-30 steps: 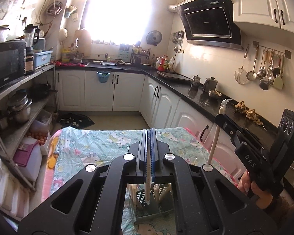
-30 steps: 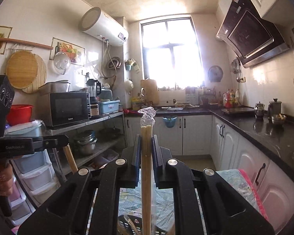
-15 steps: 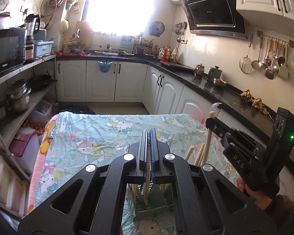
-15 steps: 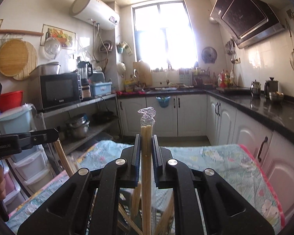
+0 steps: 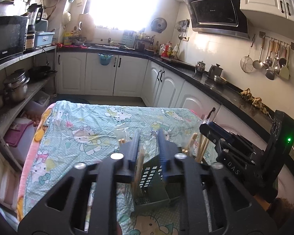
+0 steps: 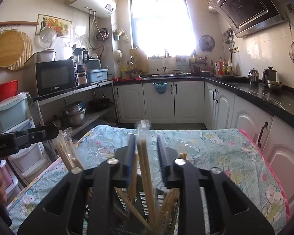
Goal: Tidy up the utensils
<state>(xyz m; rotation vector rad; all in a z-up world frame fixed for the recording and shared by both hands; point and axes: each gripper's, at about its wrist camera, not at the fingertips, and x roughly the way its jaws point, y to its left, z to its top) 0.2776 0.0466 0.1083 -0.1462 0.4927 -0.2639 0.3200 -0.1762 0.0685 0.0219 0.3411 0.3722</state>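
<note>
A dark green perforated utensil basket [image 5: 153, 184] stands on the cartoon-print tablecloth [image 5: 84, 129], just under both grippers. Several wrapped chopstick pairs stand in it. My left gripper [image 5: 148, 143] is open above the basket, with a chopstick pair [image 5: 139, 168] leaning loose between its jaws. My right gripper [image 6: 146, 148] is open too, and its plastic-wrapped chopstick pair [image 6: 145, 168] stands free between the jaws, its lower end in the basket [image 6: 141, 201]. The right gripper also shows in the left wrist view [image 5: 235, 150], and the left in the right wrist view [image 6: 29, 135].
More chopsticks [image 5: 200, 146] lean at the basket's right side. A loose wrapped pair [image 5: 121, 140] lies on the cloth beyond it. A black counter [image 5: 215, 82] with white cabinets runs on the right. A metal shelf rack [image 5: 9, 105] with pots stands left.
Both grippers have come down over the basket and opened. Each chopstick pair, clamped before, now stands loose between the jaws with its lower end in the basket.
</note>
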